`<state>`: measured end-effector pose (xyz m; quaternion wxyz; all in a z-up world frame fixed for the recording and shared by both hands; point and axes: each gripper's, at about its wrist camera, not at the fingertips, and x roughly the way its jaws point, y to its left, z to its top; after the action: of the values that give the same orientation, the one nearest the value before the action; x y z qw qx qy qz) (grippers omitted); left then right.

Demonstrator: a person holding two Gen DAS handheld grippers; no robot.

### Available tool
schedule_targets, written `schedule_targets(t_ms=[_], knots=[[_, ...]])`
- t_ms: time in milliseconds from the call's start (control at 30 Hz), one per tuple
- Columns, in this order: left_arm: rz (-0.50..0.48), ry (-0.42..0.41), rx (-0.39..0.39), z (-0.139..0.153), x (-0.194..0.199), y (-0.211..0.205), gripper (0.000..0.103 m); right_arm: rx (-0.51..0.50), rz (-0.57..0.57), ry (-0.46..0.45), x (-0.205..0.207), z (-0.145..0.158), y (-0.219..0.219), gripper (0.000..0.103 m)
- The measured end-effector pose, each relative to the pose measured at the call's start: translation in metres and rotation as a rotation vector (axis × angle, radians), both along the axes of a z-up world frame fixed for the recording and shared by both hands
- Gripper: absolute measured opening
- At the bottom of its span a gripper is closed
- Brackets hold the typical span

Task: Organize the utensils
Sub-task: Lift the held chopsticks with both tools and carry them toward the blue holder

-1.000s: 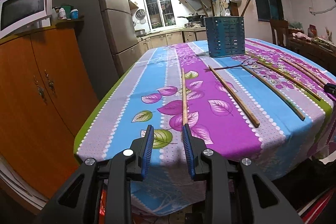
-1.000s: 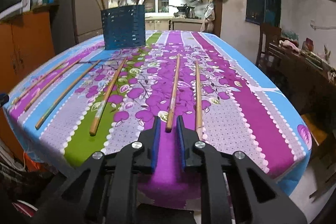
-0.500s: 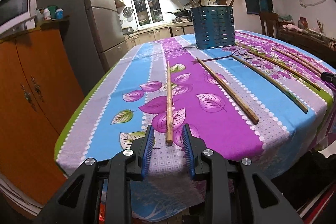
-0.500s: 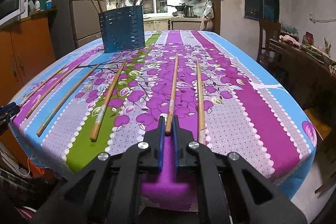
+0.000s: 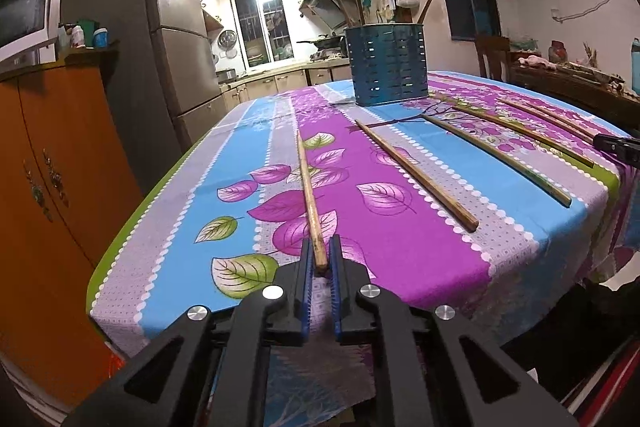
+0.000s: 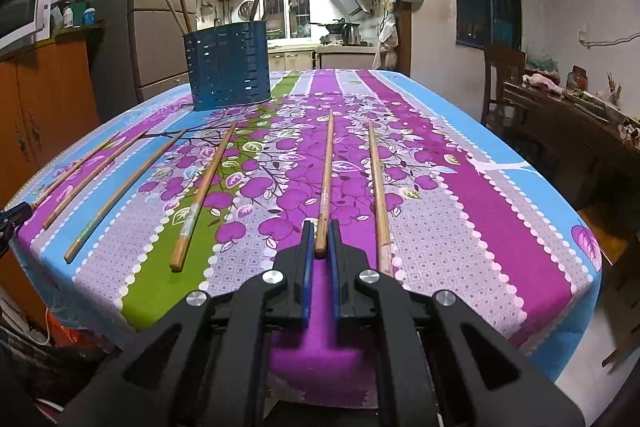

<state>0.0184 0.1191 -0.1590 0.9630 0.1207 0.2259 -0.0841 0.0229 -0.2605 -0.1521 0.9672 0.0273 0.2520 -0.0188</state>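
1. In the left wrist view the far tip of the right gripper (image 5: 618, 147) pokes in at the right edge, most of it cut off; the chopsticks beyond it near the table's right edge (image 5: 560, 119) overlap and are hard to count.
2. The blue slotted holder (image 5: 386, 67) stands upright at the far end of the tablecloth (image 5: 420, 259); the sticks inside it blur into the dark kitchen behind.
3. The left gripper (image 5: 320, 263) has just been closing and now pinches the near end of a chopstick (image 5: 308, 187), whose long axis runs away toward the holder, thin tip far.
4. In the right wrist view the right gripper (image 6: 320, 247) clamps the near end of another chopstick (image 6: 326, 179), also pointing lengthwise at the table's far end.
5. Just beside it on the right lies a loose chopstick (image 6: 378, 191), its near end hidden behind the gripper's finger.
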Motion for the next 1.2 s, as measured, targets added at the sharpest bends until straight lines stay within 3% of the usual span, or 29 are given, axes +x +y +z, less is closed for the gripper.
schedule_targets(t_ms=[600, 1033, 1200], knots=[[-0.002, -0.008, -0.040, 0.003, -0.006, 0.003, 0.007, 0.011, -0.004, -0.006, -0.002, 0.001, 0.001, 0.005], [0.023, -0.052, -0.105, 0.072, -0.012, 0.003, 0.007, -0.019, 0.013, -0.105, -0.012, 0.039, 0.000, 0.005], [0.021, -0.023, -0.079, 0.086, -0.008, 0.000, 0.007, -0.036, 0.025, -0.136, -0.014, 0.050, 0.001, 0.005]])
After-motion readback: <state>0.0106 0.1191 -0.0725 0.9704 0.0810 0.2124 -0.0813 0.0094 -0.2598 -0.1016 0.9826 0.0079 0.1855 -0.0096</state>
